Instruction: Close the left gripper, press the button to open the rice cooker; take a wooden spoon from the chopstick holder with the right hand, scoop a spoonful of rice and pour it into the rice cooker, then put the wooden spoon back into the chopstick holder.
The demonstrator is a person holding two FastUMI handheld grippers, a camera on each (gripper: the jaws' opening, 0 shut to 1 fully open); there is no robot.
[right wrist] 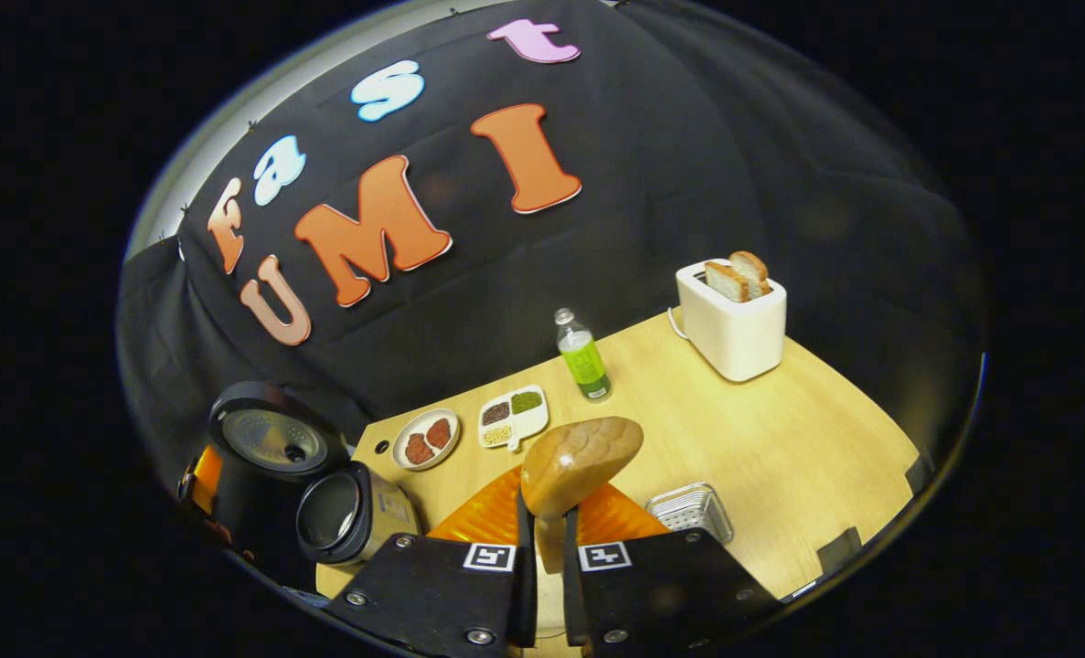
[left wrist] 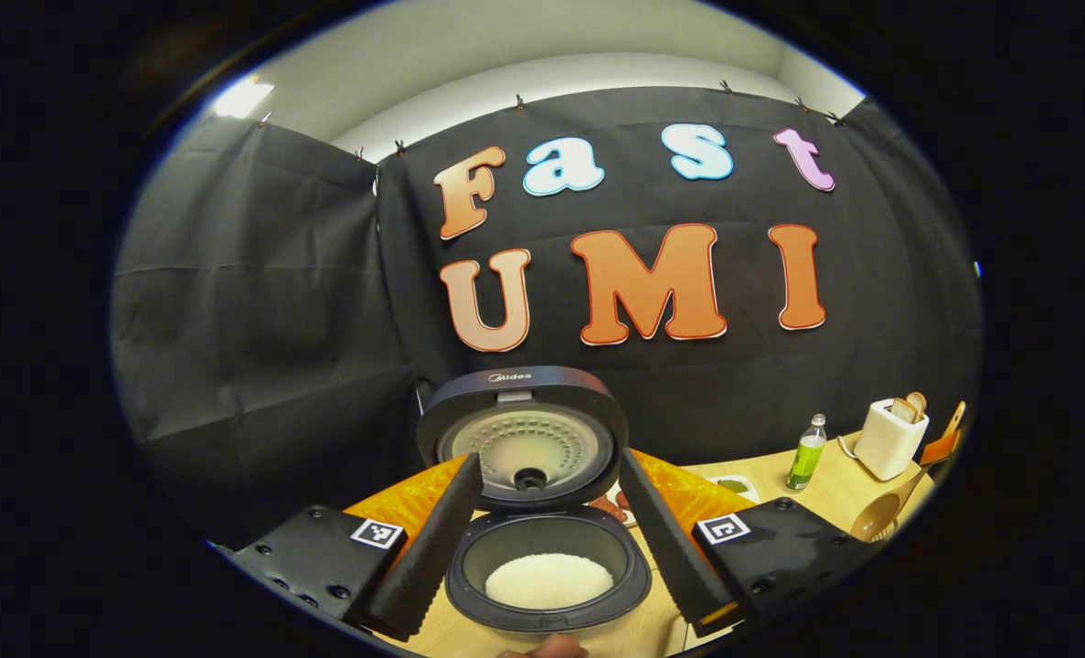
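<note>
left gripper view: the rice cooker sits at the lower centre of the frame with its lid standing upright behind the pot, so the button step reads as done. white rice lies in the inner pot. the left tongs stand wide apart, holding nothing, one finger on either side of the cooker opening. at the lower right edge the wooden spoon shows, bowl low and handle rising toward the upper right. right gripper view: the right tongs are narrow, clamped on the wooden spoon's handle at lower centre. the spoon's long axis runs from the tongs up the frame, bowl uppermost and leaning right, its rounded back facing the camera. whether it carries rice cannot be told. the rice cooker lies at lower left on the worktop, well apart from the spoon. judged remaining: returning the spoon to the chopstick holder, and possibly the pour.
</note>
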